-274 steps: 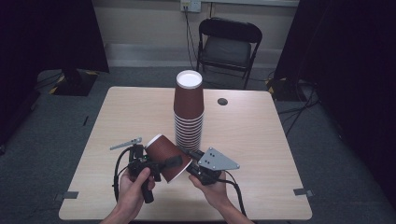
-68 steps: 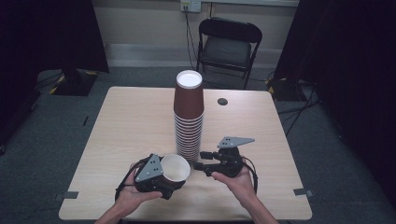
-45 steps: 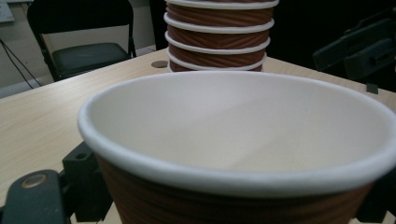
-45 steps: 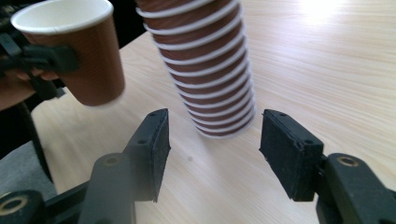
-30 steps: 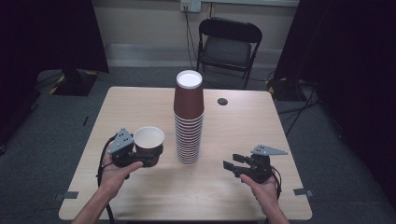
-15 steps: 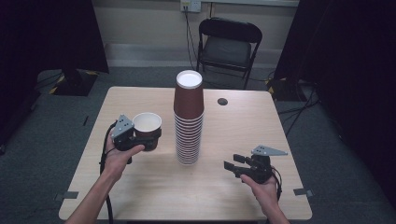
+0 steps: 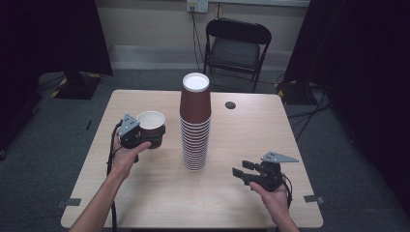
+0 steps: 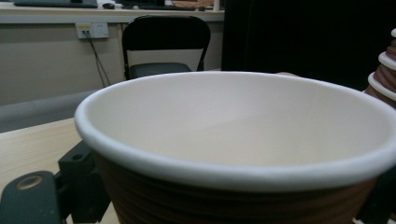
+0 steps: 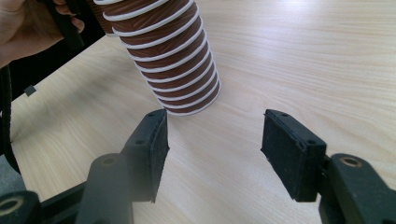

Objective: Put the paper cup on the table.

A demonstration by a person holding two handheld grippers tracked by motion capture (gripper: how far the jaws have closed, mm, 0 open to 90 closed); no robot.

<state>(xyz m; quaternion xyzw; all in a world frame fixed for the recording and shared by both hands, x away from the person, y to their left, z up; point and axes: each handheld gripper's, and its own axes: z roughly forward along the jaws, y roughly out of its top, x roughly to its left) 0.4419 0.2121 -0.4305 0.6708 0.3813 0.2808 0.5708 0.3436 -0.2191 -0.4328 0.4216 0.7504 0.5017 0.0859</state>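
Pale wood-grain tabletop (image 7: 145,193) lay beneath the left gripper (image 7: 145,137), its jaws clamped on a ribbed brown paper cup (image 7: 151,126), mouth up, left of the tall nested stack of cups (image 7: 195,121). Its own view showed the cup's white rolled rim (image 8: 224,170). Near the table's right edge, the right gripper (image 9: 214,151) held its padded black jaws apart, nothing between them, toward the stack's base (image 9: 187,100).

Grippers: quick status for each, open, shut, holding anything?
Left gripper: shut on a paper cup, mouth up.
Right gripper: open, nothing between its jaws.
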